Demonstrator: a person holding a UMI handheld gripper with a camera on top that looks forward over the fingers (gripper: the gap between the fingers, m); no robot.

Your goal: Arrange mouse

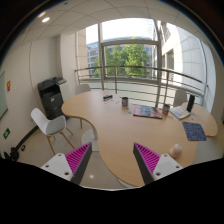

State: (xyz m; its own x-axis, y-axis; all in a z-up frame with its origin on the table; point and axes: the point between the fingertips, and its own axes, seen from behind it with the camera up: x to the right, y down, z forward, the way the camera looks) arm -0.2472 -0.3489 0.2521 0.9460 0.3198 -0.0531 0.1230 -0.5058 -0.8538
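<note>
My gripper is held high above the floor, well short of a large round wooden table. Its fingers are open, magenta pads facing each other with nothing between them. A small pale object, possibly the mouse, lies near the table's near right edge, beyond the right finger. Further right a blue mat lies on the table. I cannot make out the mouse for certain.
On the table are an open laptop, a flat coloured book, a dark cup and a small dark item. A white chair stands at the left, a dark cabinet behind it. Large windows with a railing lie beyond.
</note>
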